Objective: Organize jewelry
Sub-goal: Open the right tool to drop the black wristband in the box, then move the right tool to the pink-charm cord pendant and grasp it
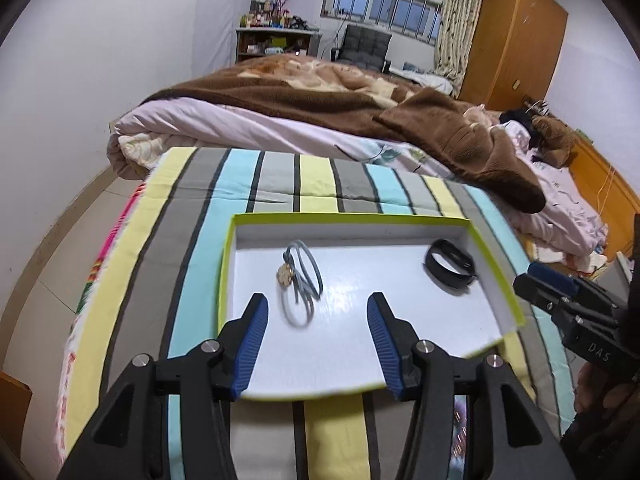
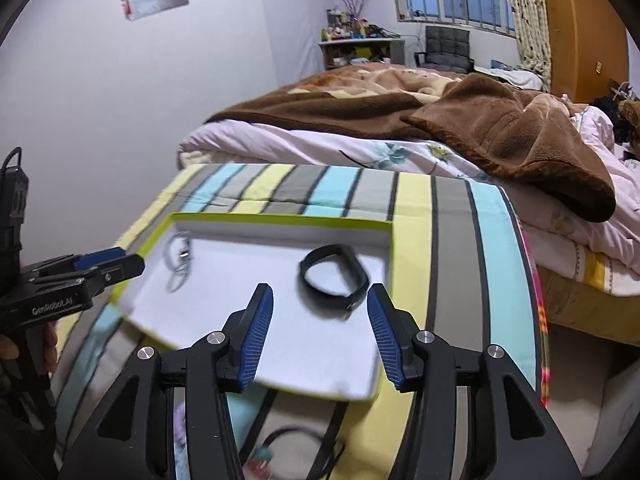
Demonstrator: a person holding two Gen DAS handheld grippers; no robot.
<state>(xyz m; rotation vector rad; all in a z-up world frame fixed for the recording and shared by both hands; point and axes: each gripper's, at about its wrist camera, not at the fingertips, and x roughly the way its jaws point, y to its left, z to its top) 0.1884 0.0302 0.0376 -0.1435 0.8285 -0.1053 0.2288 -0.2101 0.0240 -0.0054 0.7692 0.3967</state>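
A shallow white box lid with a lime-green rim (image 1: 228, 248) (image 2: 160, 232) lies on the striped cloth. In it lie a grey cord bracelet with a gold charm (image 1: 300, 280) (image 2: 178, 264) on the left and a black wristband (image 1: 450, 264) (image 2: 334, 276) on the right. My left gripper (image 1: 318, 308) is open and empty, just before the grey bracelet. My right gripper (image 2: 320, 300) is open and empty, with the black wristband just beyond its fingertips. Each gripper shows at the edge of the other's view.
The striped cloth (image 1: 320, 176) covers a raised surface beside a bed with a brown blanket (image 1: 360, 96). A dark cord necklace with a teal bead (image 2: 296, 448) lies on the cloth under my right gripper. A wooden wardrobe (image 1: 516, 40) stands at the back right.
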